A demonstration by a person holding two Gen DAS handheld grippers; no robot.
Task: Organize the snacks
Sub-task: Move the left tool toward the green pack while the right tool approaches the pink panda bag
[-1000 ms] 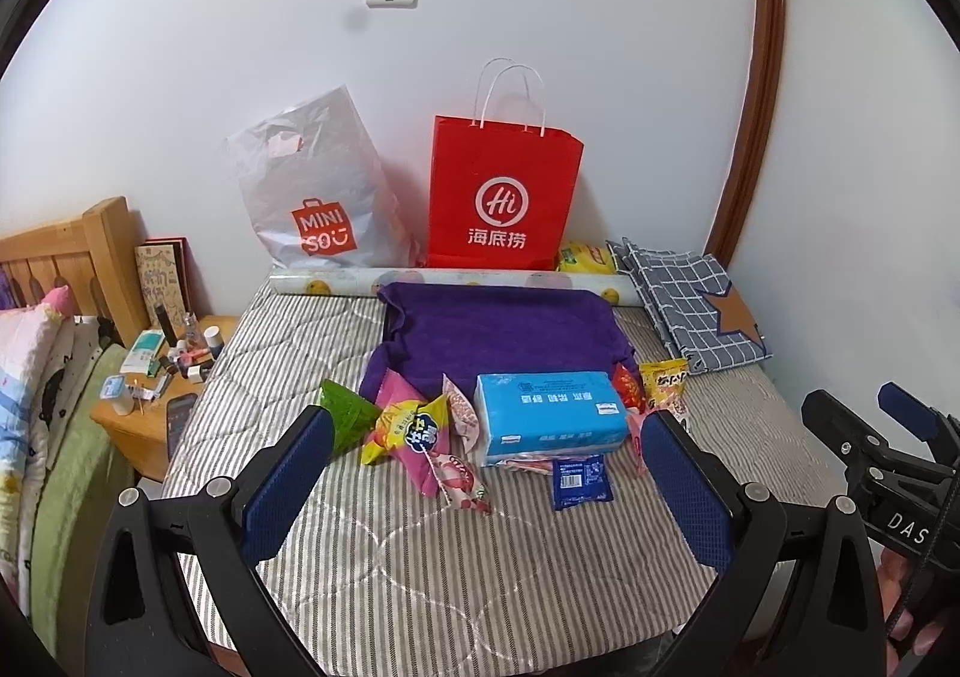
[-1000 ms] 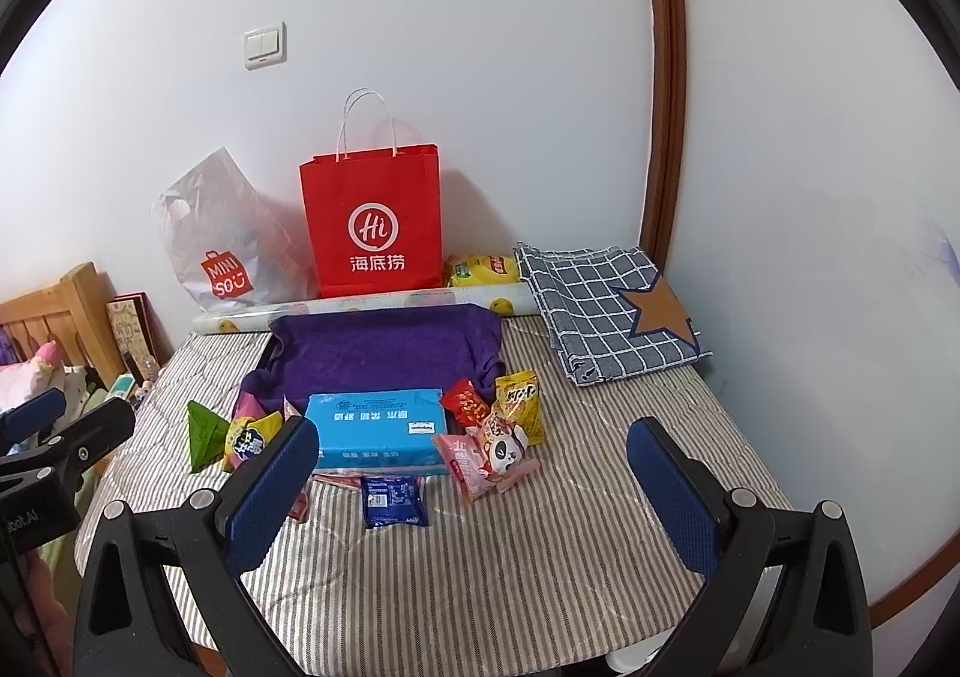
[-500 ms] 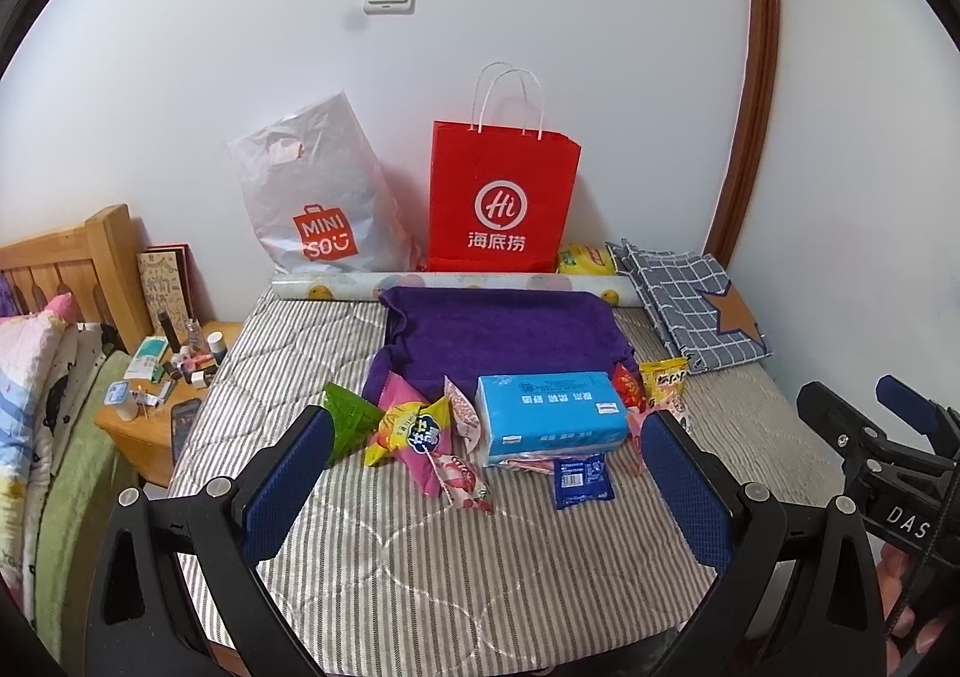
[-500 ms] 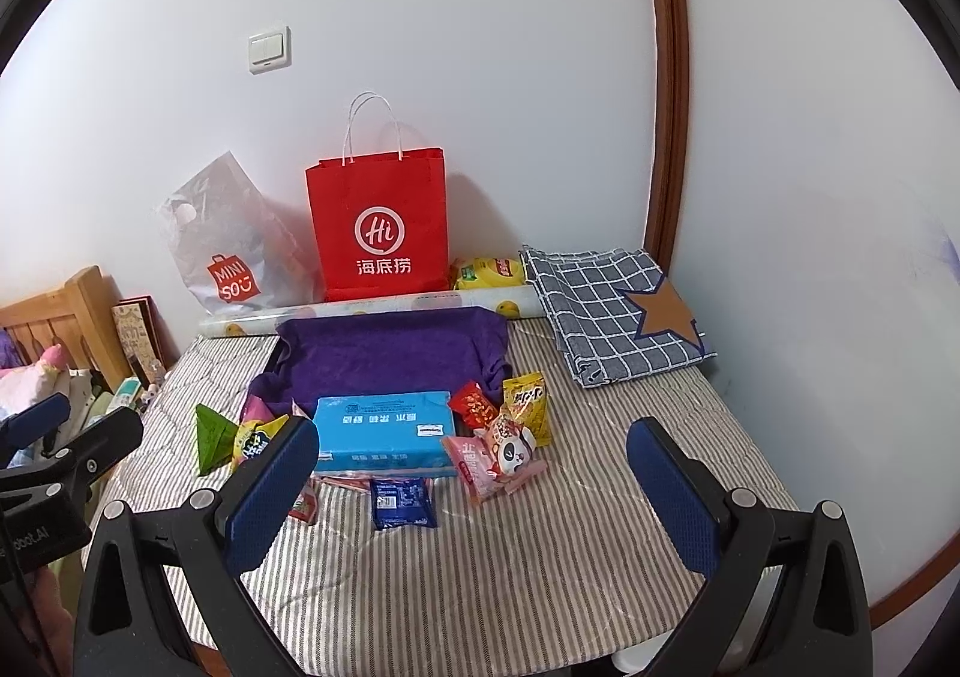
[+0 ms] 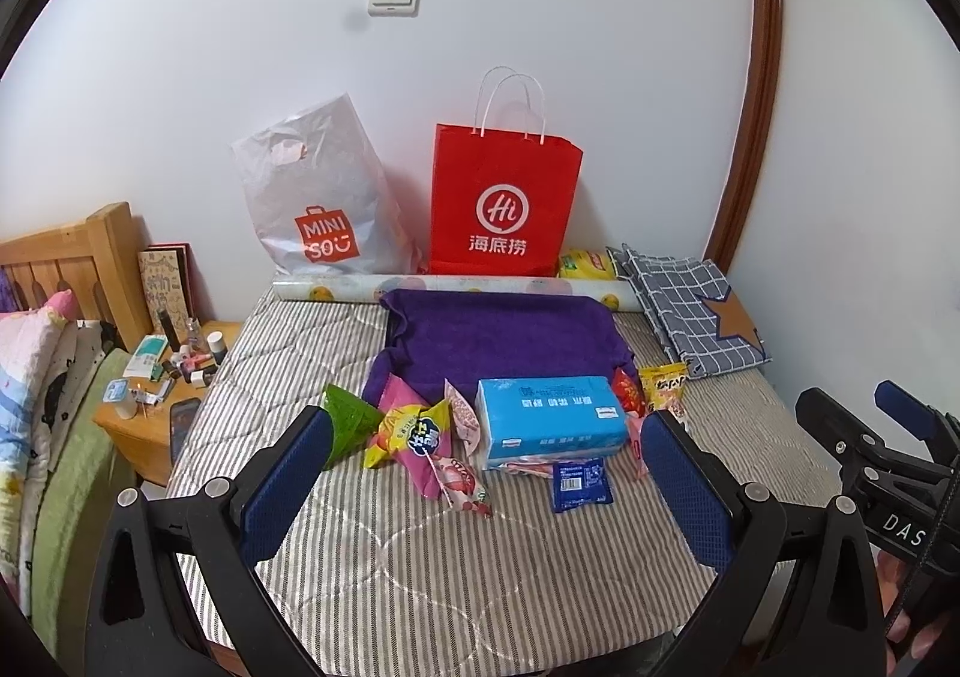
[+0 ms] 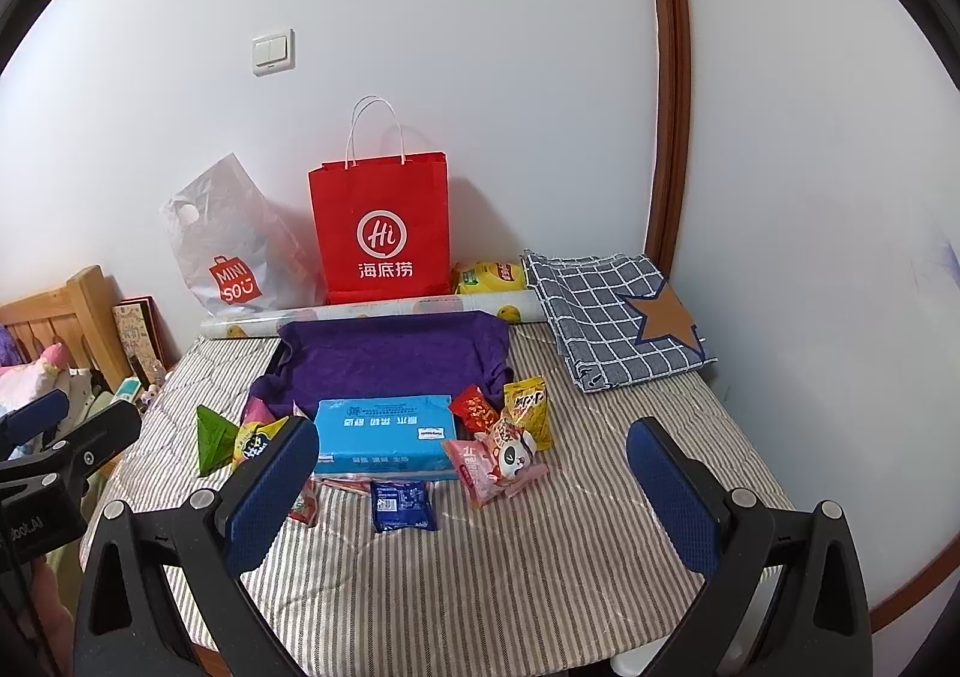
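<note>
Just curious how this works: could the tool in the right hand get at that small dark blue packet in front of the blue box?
Probably yes. The right tool is open and holds nothing, and the dark blue packet lies flat on the striped mattress, nearest of the snacks, with nothing on it and bare mattress in front.

The bed (image 5: 456,563) has a quilted cloth cover, matt, with fine stripes. The purple cloth (image 5: 504,338) looks soft and fuzzy. The red bag (image 5: 501,203) is smooth paper; the white bag (image 5: 318,197) is thin, crinkled plastic. The snack packets (image 5: 420,437) are glossy foil or plastic, and the blue pack (image 5: 549,419) is shiny film. The headboard (image 5: 72,263) is varnished wood. The tongs' pads (image 6: 270,491) are blue with a textured, grainy surface, on matt black plastic.
</note>
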